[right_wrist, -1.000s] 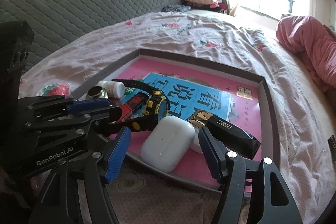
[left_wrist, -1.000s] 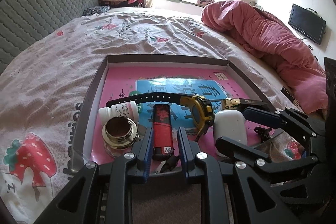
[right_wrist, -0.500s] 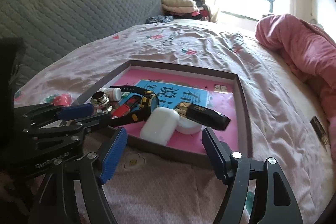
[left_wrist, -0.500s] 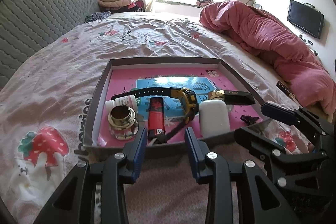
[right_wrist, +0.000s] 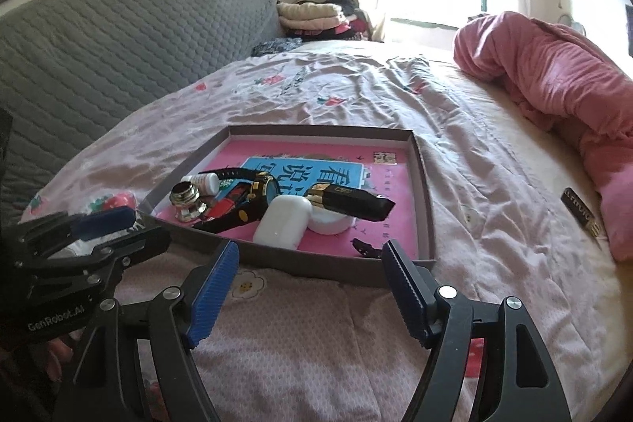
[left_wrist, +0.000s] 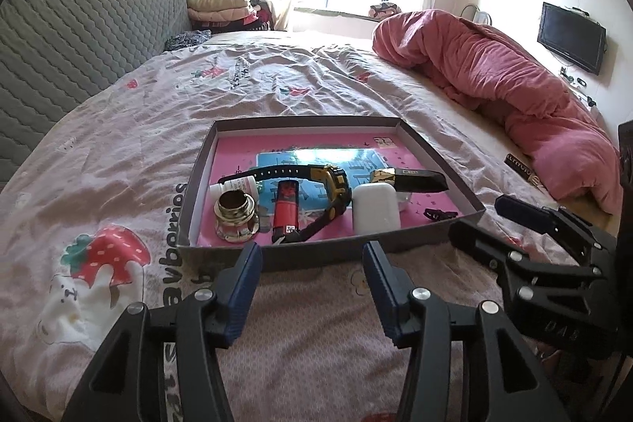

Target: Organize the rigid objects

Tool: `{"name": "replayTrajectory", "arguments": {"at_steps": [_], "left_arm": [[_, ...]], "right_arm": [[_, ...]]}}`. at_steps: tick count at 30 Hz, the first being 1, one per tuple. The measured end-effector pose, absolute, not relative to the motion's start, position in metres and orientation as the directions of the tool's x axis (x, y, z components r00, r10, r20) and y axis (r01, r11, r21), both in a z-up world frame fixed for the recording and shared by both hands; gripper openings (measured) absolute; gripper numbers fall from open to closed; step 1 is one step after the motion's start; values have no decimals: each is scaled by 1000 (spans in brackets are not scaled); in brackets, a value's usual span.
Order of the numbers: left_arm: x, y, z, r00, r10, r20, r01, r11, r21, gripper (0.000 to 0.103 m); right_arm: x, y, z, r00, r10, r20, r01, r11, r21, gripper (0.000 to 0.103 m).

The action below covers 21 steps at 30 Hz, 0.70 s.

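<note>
Both hand-held grippers (left_wrist: 312, 256) (right_wrist: 310, 256) angled down, jaws spread

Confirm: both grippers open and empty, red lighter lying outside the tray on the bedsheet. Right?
Not quite. The red lighter lies inside the tray, between the glass jar and the watch; the left wrist view shows it. The left gripper and right gripper are open and empty.

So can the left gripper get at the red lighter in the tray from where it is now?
Probably yes. The left gripper has open, empty jaws pointing at the lighter, with only the low tray wall between. The watch strap lies close beside it.
</note>
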<state>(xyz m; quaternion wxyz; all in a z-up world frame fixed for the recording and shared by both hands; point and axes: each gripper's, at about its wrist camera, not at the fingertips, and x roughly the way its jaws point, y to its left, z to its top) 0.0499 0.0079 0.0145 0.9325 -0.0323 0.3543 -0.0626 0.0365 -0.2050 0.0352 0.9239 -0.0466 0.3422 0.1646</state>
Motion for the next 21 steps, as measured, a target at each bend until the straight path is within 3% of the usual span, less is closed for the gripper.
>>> {"name": "replayTrajectory", "arguments": {"at_steps": [21], "left_arm": [[10,3,28,742,-96,-663,61,995,-75,53]], "right_arm": [[-7,-210,44,716,249,-652,-332,943,-4,76]]}}
